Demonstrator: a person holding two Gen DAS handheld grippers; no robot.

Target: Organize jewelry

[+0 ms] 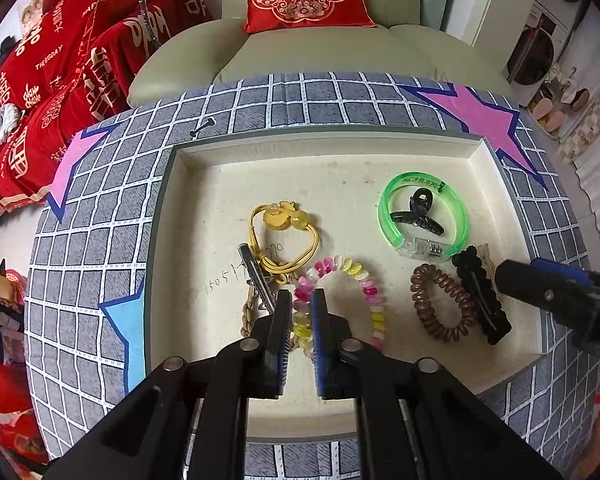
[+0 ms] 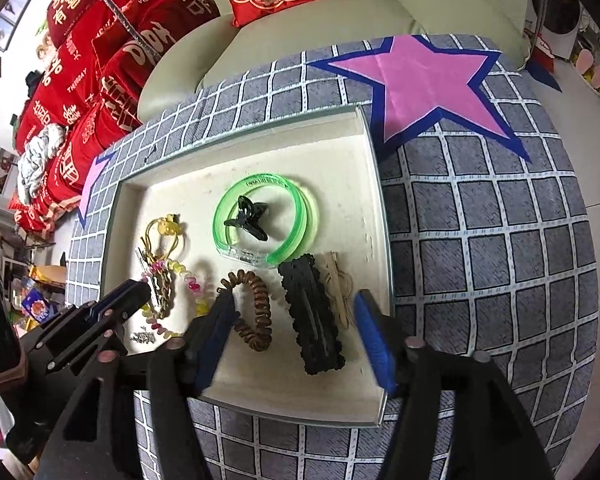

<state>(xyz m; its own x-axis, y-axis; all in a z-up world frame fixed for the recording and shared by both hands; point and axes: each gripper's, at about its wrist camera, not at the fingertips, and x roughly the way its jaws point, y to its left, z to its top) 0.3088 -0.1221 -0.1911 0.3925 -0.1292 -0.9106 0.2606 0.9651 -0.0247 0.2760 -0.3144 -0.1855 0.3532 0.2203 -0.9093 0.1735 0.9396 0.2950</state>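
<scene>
Hovering low over a shallow cream tray [image 1: 188, 168] on a grey checked surface [image 1: 92, 248], two hand-held grippers sit among hair and wrist pieces laid out on the tray's floor. The left gripper [image 1: 301, 300] has its jaws drawn close, a narrow gap between them, straddling the near-left arc of a pink-and-yellow beaded bracelet [image 1: 364, 280]; whether the pads actually pinch the beads cannot be told. The right gripper [image 2: 296, 312] is spread wide, its blue pads flanking a brown spiral hair tie [image 2: 260, 316] and a long black scalloped hair clip [image 2: 312, 316] near the tray's near-right corner, holding nothing. A green translucent plastic bangle [image 1: 384, 200] lies toward the far-right corner, ringing a small black claw clip [image 1: 418, 212]. A yellow elastic hair tie with charms [image 1: 284, 224] and a silver metal clip [image 1: 256, 276] lie tangled near the middle, overlapping a braided tan cord [image 1: 248, 312]. Everything already rests inside the tray, loosely grouped by kind, an arrangement that would suit either sorting under way or sorting nearly done.
</scene>
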